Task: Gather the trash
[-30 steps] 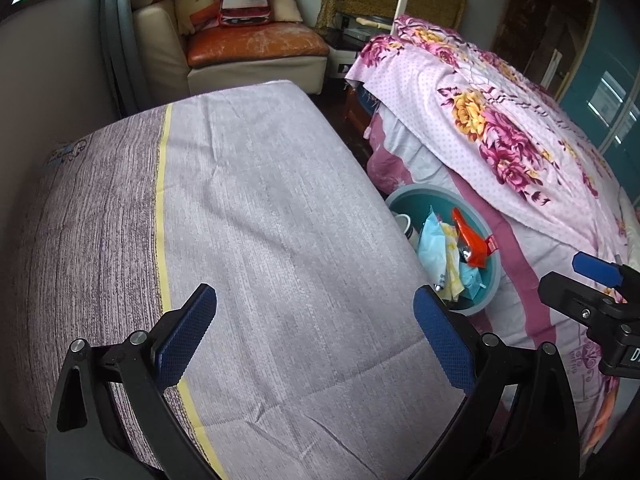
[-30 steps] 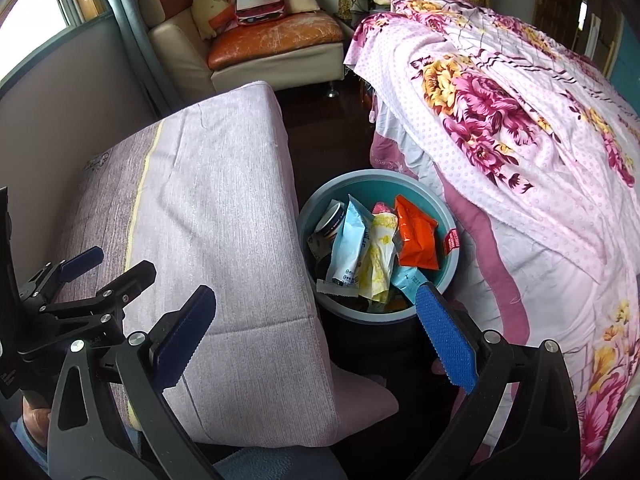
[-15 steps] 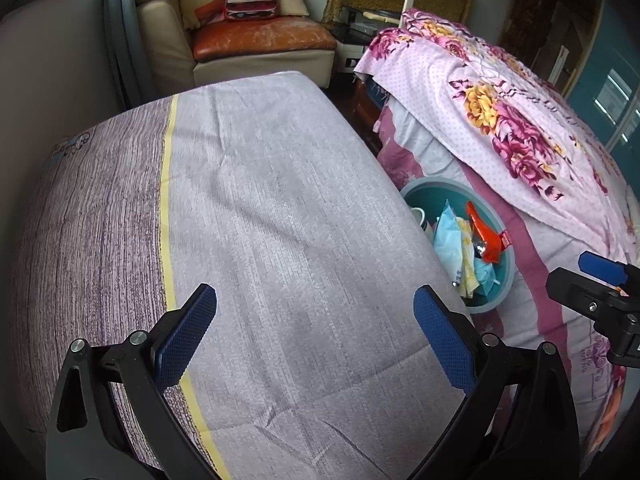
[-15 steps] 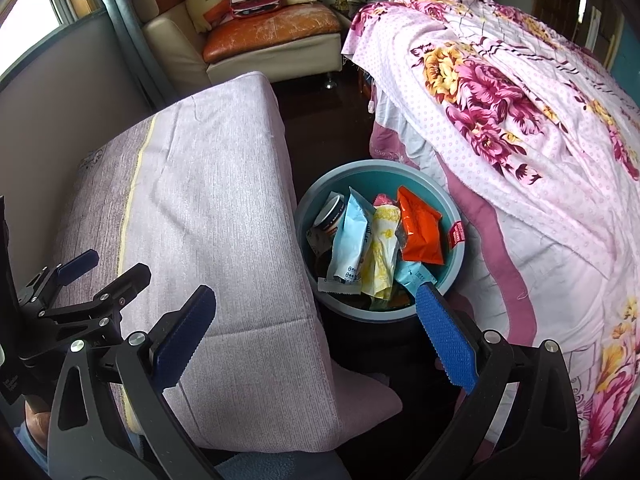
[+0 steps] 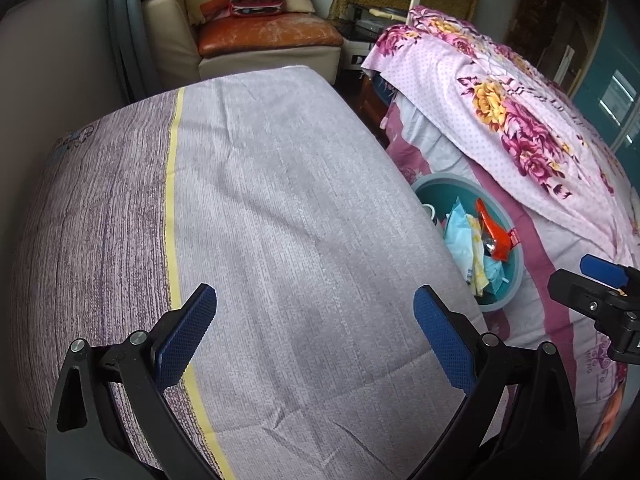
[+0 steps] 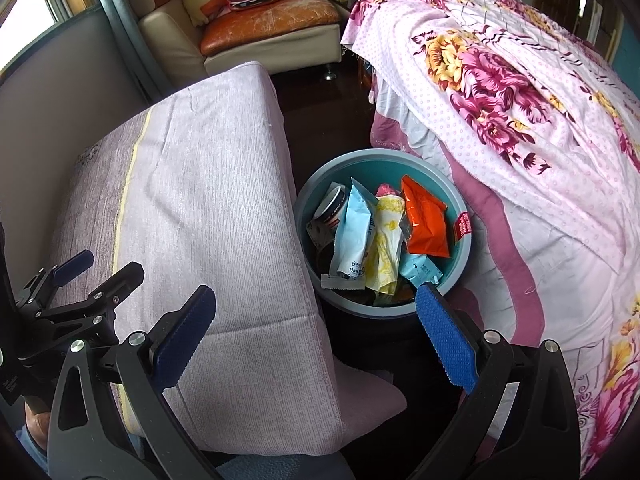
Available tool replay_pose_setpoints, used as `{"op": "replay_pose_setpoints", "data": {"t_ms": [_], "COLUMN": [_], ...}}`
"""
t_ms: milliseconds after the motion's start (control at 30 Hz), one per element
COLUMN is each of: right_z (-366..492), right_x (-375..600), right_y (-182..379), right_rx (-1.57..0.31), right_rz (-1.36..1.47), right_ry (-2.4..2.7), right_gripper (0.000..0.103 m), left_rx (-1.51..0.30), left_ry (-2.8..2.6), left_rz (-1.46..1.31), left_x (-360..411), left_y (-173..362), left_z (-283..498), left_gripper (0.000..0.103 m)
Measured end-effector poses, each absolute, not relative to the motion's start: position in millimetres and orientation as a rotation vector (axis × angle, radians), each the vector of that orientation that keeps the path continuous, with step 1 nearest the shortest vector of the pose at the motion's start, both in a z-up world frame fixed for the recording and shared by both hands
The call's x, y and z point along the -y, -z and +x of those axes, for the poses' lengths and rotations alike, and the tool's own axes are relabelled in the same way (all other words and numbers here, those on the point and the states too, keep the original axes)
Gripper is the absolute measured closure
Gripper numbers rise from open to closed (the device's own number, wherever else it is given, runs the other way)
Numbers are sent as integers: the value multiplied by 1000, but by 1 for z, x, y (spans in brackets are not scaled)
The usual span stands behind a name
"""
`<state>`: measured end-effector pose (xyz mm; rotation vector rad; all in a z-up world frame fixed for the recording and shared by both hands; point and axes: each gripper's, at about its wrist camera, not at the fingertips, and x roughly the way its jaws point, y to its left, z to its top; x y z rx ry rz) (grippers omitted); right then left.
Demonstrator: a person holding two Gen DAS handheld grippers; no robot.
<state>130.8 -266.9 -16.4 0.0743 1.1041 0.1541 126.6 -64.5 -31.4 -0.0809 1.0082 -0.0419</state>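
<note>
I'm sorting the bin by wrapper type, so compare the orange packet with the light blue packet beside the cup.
The orange packet is short, wide and opaque orange; the light blue packet is longer, narrower and pale with small print near its lower end. The orange one lies toward the bin's bed side, the blue toward the table side. Both lie in the bin.

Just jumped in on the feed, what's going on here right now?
Trash pickup looks about finished. The teal bin between the covered table and the floral bed holds the wrappers, including an orange packet. The left gripper hangs open over the table cloth, and the right gripper is open above the bin. Neither holds anything.
</note>
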Motion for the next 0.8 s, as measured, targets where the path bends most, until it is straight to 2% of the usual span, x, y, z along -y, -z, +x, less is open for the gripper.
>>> {"op": "replay_pose_setpoints", "data": {"t_ms": [800], "right_z": [128], "right_x": [266], "right_y": [12], "right_rx": [-1099], "right_rz": [69], "right_ry": [-140], "right_gripper": [7], "left_rx": [-1024], "left_ry": [48], "left_rz": [-87], "left_x": [64], "left_y": [32], "left_z": [122], "left_gripper": [4]}}
